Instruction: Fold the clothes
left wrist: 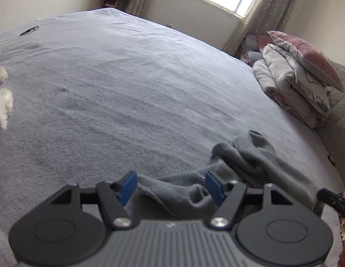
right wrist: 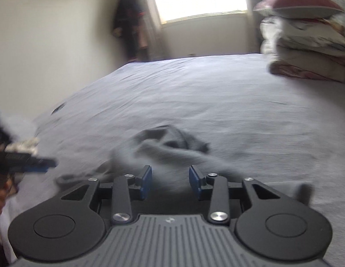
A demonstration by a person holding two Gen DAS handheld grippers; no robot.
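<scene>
A crumpled grey knit garment lies on the grey bed sheet close in front of me. My left gripper is open, and a ribbed fold of the garment lies loose between its blue pads, which do not press on it. In the blurred right wrist view the garment lies just beyond my right gripper, which is open with only sheet and cloth showing in the gap. The left gripper's tip shows at that view's left edge.
A stack of folded bedding with a pink pillow on top sits at the bed's far right by the window. White fluffy fabric lies at the left edge. A small dark item rests on the far left of the bed.
</scene>
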